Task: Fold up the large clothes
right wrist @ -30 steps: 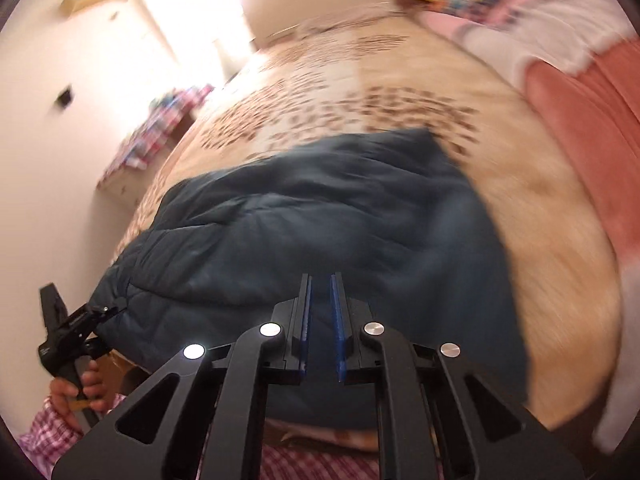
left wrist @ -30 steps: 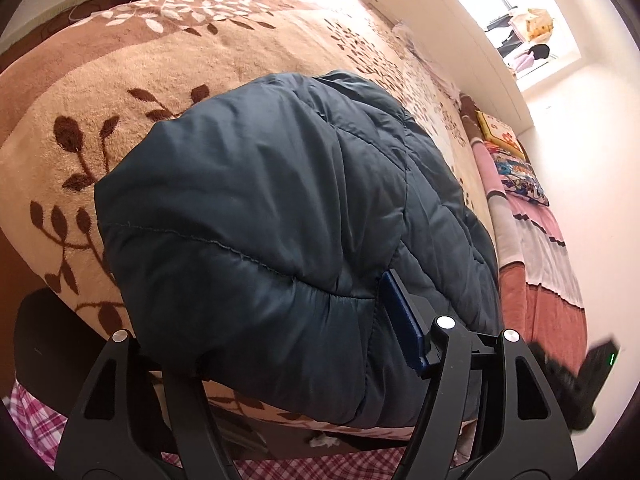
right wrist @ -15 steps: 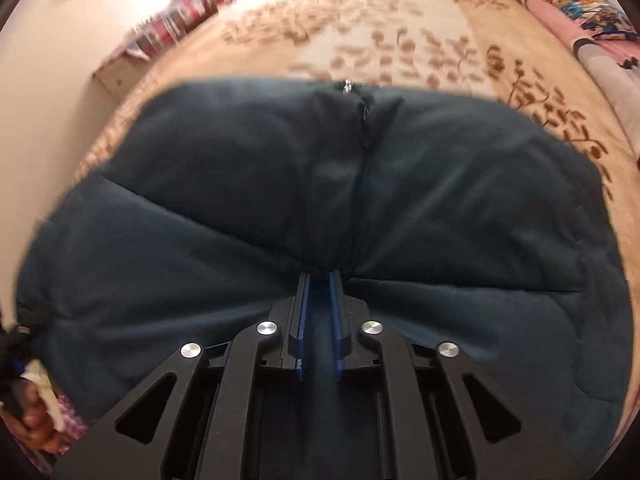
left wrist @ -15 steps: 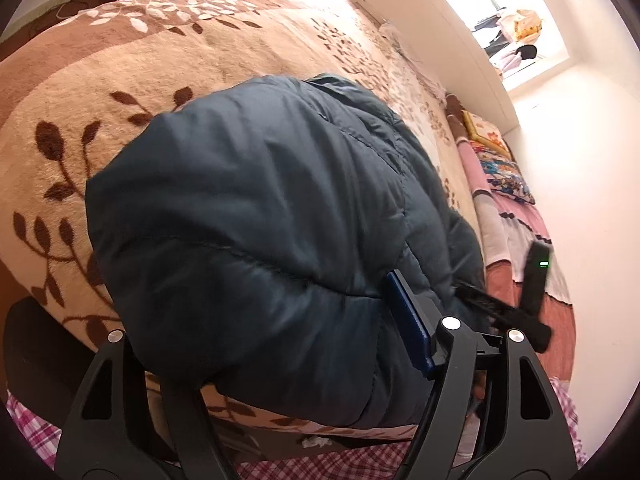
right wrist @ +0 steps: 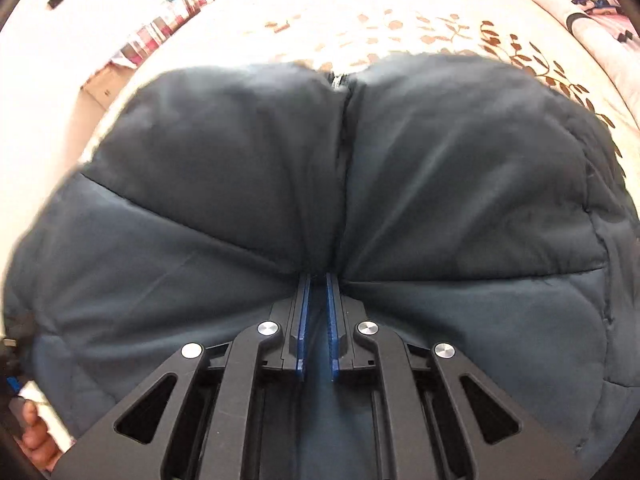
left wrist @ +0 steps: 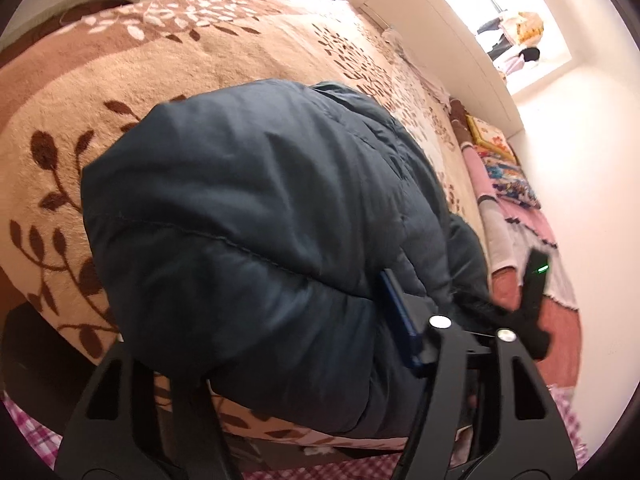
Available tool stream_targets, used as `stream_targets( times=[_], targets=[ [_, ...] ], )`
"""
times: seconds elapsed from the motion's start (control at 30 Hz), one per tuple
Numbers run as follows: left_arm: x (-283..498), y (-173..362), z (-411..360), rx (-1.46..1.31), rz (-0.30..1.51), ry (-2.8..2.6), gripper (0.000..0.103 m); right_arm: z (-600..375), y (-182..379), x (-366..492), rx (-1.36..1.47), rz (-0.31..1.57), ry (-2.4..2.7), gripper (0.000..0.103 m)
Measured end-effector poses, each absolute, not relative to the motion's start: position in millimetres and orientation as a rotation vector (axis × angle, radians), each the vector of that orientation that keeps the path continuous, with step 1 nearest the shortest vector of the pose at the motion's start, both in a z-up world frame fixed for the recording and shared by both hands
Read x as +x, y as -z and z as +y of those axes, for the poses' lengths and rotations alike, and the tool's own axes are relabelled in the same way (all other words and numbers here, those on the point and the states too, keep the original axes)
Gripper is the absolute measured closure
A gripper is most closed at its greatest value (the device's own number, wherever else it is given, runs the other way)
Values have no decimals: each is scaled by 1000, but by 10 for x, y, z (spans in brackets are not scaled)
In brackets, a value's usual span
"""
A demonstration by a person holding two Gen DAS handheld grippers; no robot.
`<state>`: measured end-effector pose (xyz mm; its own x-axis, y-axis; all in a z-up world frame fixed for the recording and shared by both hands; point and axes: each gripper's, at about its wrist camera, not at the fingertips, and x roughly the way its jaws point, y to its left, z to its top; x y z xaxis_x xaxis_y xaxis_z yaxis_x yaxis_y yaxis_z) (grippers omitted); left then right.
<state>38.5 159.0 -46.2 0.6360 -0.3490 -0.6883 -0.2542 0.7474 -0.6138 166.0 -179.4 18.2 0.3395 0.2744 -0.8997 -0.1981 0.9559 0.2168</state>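
Observation:
A dark blue puffy quilted jacket (left wrist: 248,216) lies bunched on the bed's leaf-patterned blanket (left wrist: 100,92). My left gripper (left wrist: 280,344) has its jaws wide apart with the jacket's near edge bulging between them; the right blue pad (left wrist: 396,312) touches the fabric and the left one is hidden. In the right wrist view the jacket (right wrist: 460,184) fills the frame, its zipper (right wrist: 340,80) running down the middle. My right gripper (right wrist: 319,280) is shut on a pinch of jacket fabric at the zipper seam. The right gripper also shows in the left wrist view (left wrist: 532,308).
A white headboard (left wrist: 432,36) and bright window are at the far end. Pink and patterned bedding (left wrist: 516,216) lies along the right side. A low cabinet (right wrist: 104,84) stands by the wall. A checked sheet shows below the bed edge.
My right gripper has moved in over the jacket and now pinches it at the zipper seam. The jacket has bunched up higher. My left gripper stays at the near edge.

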Motion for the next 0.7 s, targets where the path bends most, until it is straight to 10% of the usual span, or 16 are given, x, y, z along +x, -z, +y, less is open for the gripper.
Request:
stream_targets(
  times=[0.23, 0.7],
  targets=[
    [371, 447, 1617, -740, 898, 64, 47, -1972, -694, 1859, 217, 1052, -299, 94],
    [457, 386, 1534, -671, 890, 65, 46, -1630, -18, 2523, 68, 1237, -219, 98]
  ],
)
